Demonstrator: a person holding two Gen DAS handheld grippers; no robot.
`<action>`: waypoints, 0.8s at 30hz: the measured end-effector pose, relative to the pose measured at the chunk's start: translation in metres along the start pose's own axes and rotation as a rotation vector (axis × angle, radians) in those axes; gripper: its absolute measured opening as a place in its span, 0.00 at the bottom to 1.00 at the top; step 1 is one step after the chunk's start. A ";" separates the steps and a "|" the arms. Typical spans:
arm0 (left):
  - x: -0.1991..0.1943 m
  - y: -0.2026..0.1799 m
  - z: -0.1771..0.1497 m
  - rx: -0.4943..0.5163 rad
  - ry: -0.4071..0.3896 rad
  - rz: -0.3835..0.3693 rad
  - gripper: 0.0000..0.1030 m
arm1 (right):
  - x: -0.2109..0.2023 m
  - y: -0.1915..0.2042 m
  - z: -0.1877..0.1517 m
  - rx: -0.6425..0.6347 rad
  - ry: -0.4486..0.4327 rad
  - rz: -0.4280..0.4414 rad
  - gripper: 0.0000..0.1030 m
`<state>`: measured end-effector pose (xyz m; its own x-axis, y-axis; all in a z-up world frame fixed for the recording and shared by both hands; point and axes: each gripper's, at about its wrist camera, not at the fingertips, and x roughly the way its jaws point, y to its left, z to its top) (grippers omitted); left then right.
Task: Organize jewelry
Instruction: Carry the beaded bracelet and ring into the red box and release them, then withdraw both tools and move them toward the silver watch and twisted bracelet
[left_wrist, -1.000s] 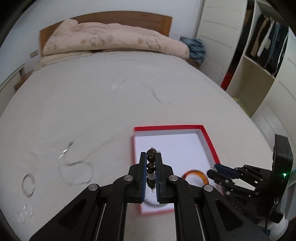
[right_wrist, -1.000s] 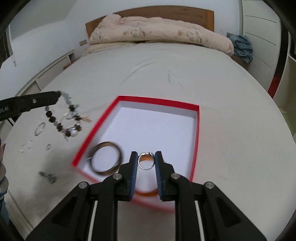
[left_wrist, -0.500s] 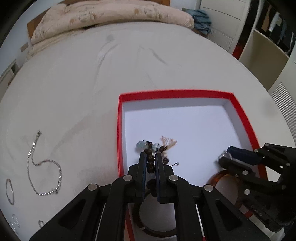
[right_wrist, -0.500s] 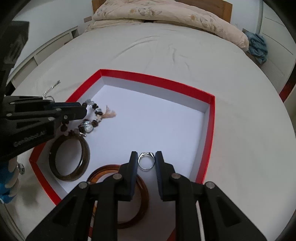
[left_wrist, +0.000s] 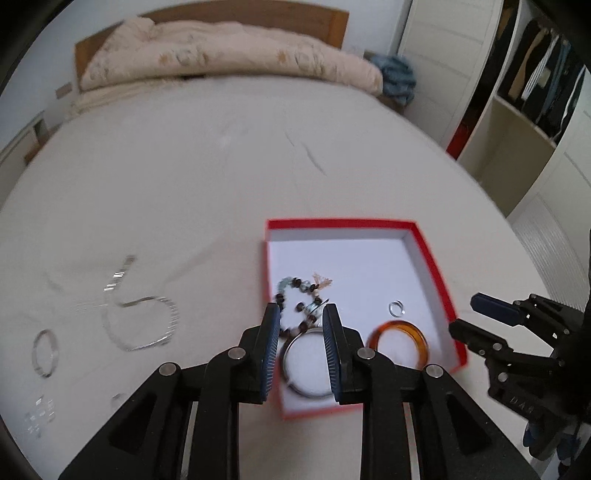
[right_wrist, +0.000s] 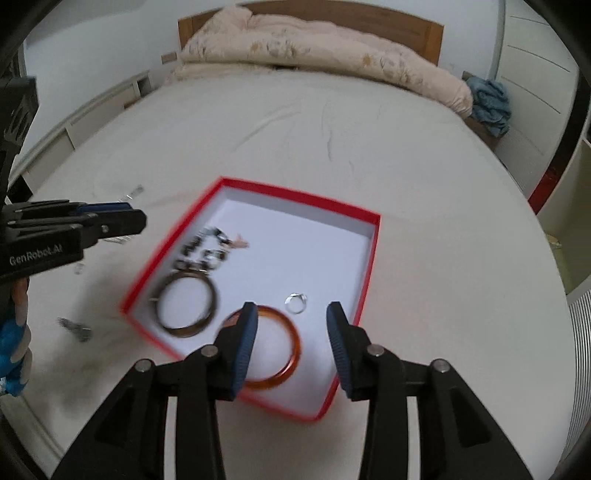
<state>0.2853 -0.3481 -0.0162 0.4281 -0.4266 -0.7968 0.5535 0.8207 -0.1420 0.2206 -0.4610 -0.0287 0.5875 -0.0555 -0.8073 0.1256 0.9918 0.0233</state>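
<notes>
Now both tools gape with nothing held, left tool (left_wrist: 300, 345) and right tool (right_wrist: 291, 338) low in frame over the red box (right_wrist: 373, 236) on the bed, where beaded bracelet (left_wrist: 299, 306), ring (right_wrist: 296, 302) and bangles lie; chain (left_wrist: 140, 325) waits lower left, likely next.
</notes>
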 end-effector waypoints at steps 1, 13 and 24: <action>-0.018 0.005 -0.006 -0.004 -0.013 0.011 0.23 | -0.015 0.005 -0.002 0.011 -0.020 0.010 0.36; -0.168 0.146 -0.093 -0.137 -0.104 0.254 0.30 | -0.103 0.118 -0.031 -0.033 -0.122 0.152 0.36; -0.229 0.273 -0.144 -0.208 -0.119 0.463 0.36 | -0.080 0.217 -0.050 -0.119 -0.056 0.250 0.36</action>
<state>0.2359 0.0282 0.0430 0.6793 -0.0313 -0.7332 0.1382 0.9867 0.0859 0.1612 -0.2356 0.0112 0.6324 0.1895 -0.7511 -0.1218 0.9819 0.1452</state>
